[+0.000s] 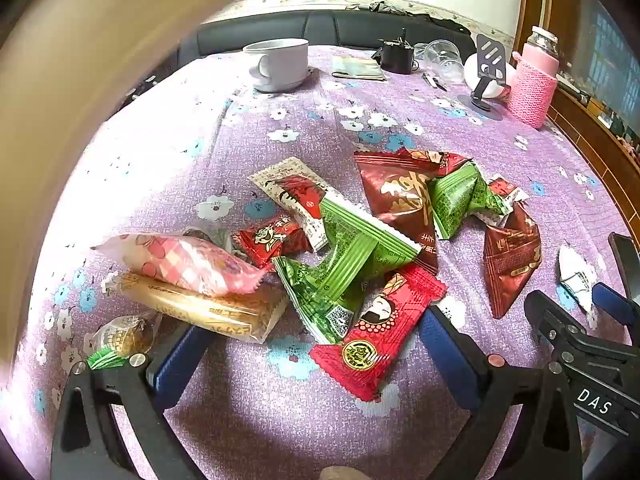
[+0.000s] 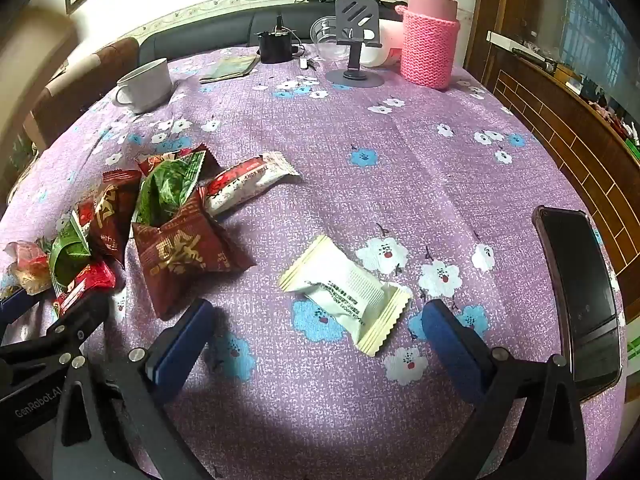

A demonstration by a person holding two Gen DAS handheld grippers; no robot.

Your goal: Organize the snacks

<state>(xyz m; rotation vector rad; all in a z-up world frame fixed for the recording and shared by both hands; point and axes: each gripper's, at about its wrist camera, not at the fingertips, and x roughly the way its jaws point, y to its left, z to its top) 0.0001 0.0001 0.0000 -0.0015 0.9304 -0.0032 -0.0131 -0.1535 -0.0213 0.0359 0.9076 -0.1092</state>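
Note:
A heap of snack packets lies on the purple flowered tablecloth [image 1: 320, 120]. In the left wrist view my left gripper [image 1: 312, 344] stands open just short of the heap, with a red packet [image 1: 376, 328] and a green one [image 1: 344, 256] between its blue fingers, untouched. A pink checked packet [image 1: 184, 260] rests on a golden bar [image 1: 208, 312] at the left. In the right wrist view my right gripper [image 2: 316, 328] is open around a lone white packet [image 2: 348, 288], pads apart from it. A dark red packet [image 2: 184, 252] lies left of it, and the heap [image 2: 120, 216] beyond.
A white cup [image 1: 280, 64] stands at the far side. A phone stand [image 2: 356, 40], a pink knitted bottle [image 2: 428, 32], a clear bowl [image 2: 328, 40] and a black box [image 2: 276, 46] crowd the far right. A dark phone [image 2: 580, 296] lies at the right edge.

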